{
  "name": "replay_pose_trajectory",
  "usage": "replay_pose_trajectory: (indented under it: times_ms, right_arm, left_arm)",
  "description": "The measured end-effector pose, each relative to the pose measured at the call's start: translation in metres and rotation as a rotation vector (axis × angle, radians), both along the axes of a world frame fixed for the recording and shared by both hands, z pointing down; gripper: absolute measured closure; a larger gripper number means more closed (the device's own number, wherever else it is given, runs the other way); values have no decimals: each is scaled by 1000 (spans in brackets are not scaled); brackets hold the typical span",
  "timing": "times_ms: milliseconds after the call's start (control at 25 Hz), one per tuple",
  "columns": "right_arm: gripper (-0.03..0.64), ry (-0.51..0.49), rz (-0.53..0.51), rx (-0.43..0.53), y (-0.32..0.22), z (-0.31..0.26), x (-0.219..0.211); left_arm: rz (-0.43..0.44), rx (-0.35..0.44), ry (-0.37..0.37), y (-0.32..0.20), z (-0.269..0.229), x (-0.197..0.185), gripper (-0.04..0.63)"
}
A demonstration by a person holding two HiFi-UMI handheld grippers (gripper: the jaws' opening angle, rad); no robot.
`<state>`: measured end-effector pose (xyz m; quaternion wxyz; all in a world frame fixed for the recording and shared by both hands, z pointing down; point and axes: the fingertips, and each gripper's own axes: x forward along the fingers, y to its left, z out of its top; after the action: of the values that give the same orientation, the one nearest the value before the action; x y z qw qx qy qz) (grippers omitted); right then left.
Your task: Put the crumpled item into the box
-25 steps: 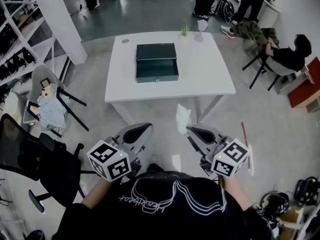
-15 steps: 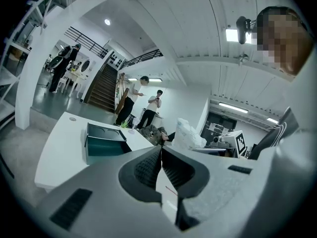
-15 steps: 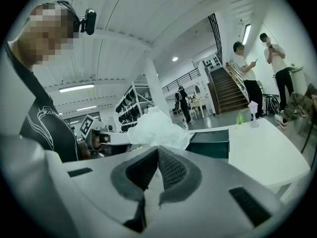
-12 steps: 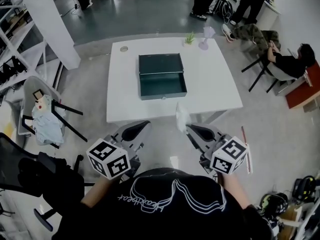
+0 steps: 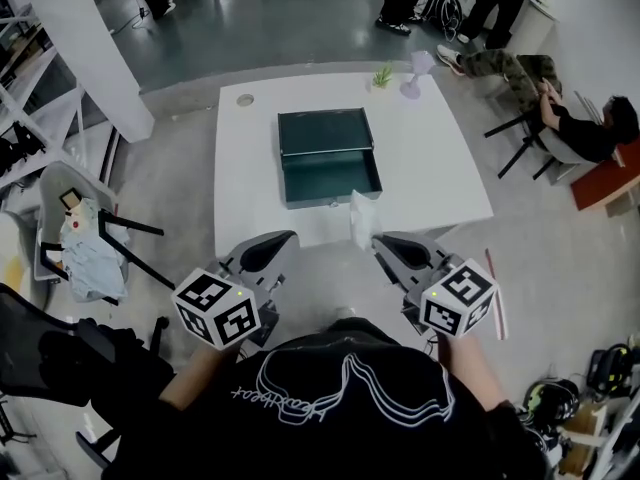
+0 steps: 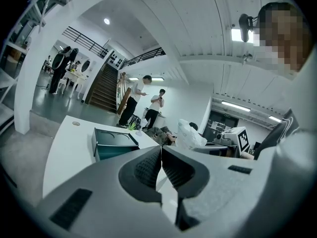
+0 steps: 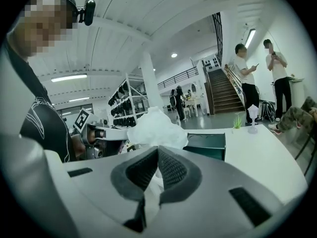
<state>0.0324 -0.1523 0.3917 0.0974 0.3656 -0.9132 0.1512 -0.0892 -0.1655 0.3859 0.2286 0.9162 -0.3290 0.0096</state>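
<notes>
1. Since a second ago, the white table (image 5: 440, 178) and the green box (image 5: 330, 175) have come closer to the person. The crumpled item (image 5: 362, 218) now hangs over the near edge of the table.
2. The crumpled item is white and puffy. It sticks up out of the right gripper (image 7: 157, 151). The jaws are pinched tight on its bottom bit only.
3. The box is at 12 o'clock from the item, near but not yet under it. It is open and looks empty.
4. The left gripper (image 6: 161, 151) is at 9 o'clock from the item. Its jaws are closed together with nothing in them.
5. What could go wrong, I think:
   - The grip is on a small bit, so a quick swing could pull the item loose. It would then fall on the table or the floor.
   - The item looks very light. Let go from too high or too early, it could drift and land in front of the box.
   - The item could bump the front wall of the box if it comes in too low.
   - Soft stuff can stick in the jaws, so it may not drop when they open.
</notes>
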Motion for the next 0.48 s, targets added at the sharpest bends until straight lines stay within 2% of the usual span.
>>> replay_pose_trajectory:
  times_ms: [160, 480]
  right_arm:
    - [612, 49, -4, -10, -18, 8, 0]
    - [612, 198, -55, 19, -69, 23, -1]
  left_arm:
    - [-23, 4, -39, -12, 10, -4, 589]
    - [-60, -24, -43, -42, 16, -10, 589]
